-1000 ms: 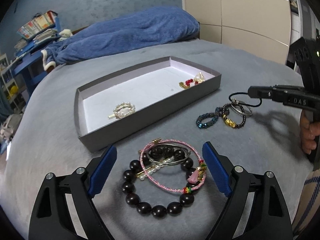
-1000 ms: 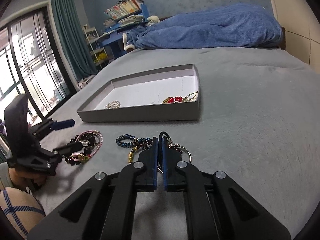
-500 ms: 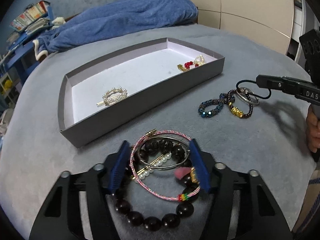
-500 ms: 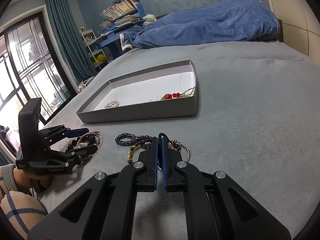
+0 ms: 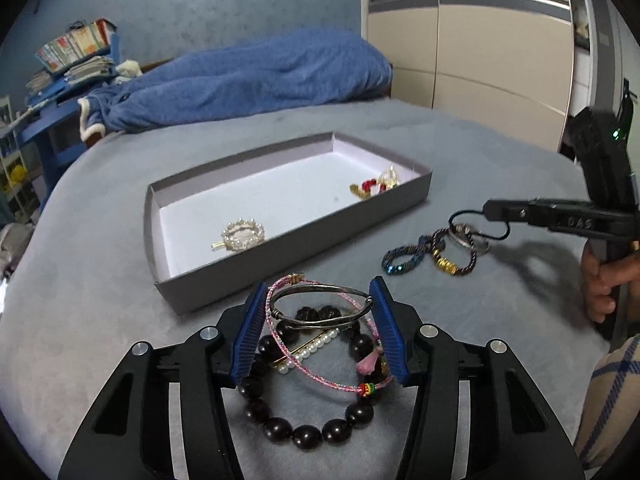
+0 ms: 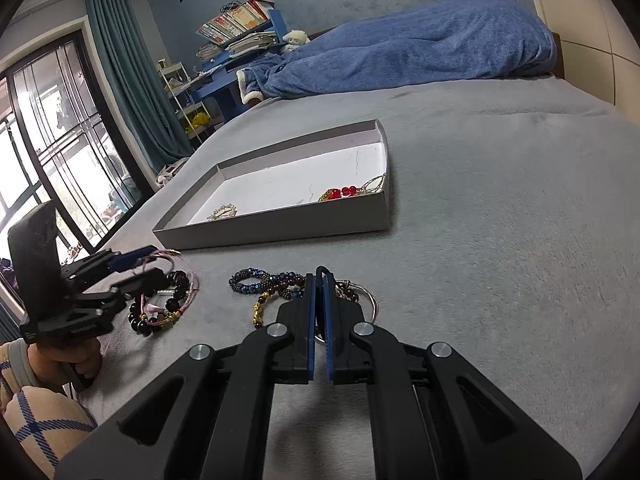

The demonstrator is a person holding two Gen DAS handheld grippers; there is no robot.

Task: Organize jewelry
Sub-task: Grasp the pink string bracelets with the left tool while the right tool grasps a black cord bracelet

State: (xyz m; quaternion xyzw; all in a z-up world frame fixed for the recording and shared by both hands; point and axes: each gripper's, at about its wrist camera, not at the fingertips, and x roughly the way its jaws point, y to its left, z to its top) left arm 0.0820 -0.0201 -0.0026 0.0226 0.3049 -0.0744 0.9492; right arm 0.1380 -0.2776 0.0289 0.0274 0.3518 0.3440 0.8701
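Note:
My left gripper (image 5: 320, 308) is shut on a silver bangle (image 5: 320, 304) and holds it tilted above a pile on the bed: a dark bead bracelet (image 5: 304, 432), a pink cord bracelet (image 5: 320, 376) and a pearl clip (image 5: 312, 348). The grey tray (image 5: 304, 236) lies ahead, with a pearl brooch (image 5: 243, 234) and red-bead jewelry (image 5: 374, 186) inside. My right gripper (image 6: 319, 280) is shut on a thin black loop (image 5: 480, 224), above a blue bead bracelet (image 6: 250, 280), a dark bracelet with gold beads (image 6: 260, 308) and a silver ring (image 6: 366, 300).
The grey bed cover (image 6: 500, 220) spreads all around. A blue blanket (image 5: 248, 80) lies at the far end. A blue shelf with books (image 6: 240, 32) and a window (image 6: 48, 152) stand to the left. A wardrobe (image 5: 480, 40) stands behind.
My left gripper moved in over the pile, closed on the silver bangle and raised it off the other bracelets. My right gripper stayed shut and barely moved.

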